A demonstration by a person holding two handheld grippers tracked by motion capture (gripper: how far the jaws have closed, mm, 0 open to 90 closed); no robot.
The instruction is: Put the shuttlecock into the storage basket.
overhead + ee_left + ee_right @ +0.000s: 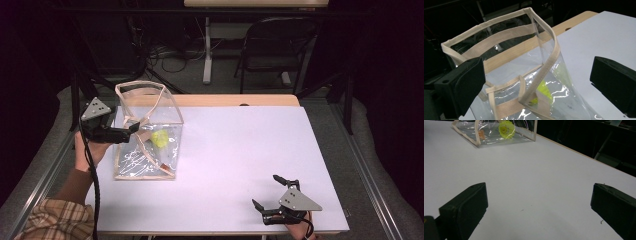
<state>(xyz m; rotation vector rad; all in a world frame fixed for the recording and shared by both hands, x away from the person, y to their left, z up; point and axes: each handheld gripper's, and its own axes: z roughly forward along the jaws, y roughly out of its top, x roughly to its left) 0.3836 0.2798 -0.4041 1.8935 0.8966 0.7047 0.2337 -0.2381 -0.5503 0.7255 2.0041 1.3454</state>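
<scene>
A clear plastic bag (171, 118) with beige trim stands open on the left of the white table (240, 150). A yellow-green round object (160, 138) lies inside it near the bottom. My left gripper (131, 131) is at the bag's left side, level with its upper part. In the left gripper view its jaws stand wide apart on either side of the bag's rim (484, 23) and beige strap, and the pads touch nothing; the yellow object (544, 91) shows through the wall. My right gripper (266, 191) rests open near the table's front right edge, with nothing between its jaws.
In the right gripper view the bag (477, 135) and the yellow object (506, 129) lie far off at the top left. A small orange tag (482, 134) is in the bag. A folding chair (280, 45) and cables stand beyond the table's wooden far edge.
</scene>
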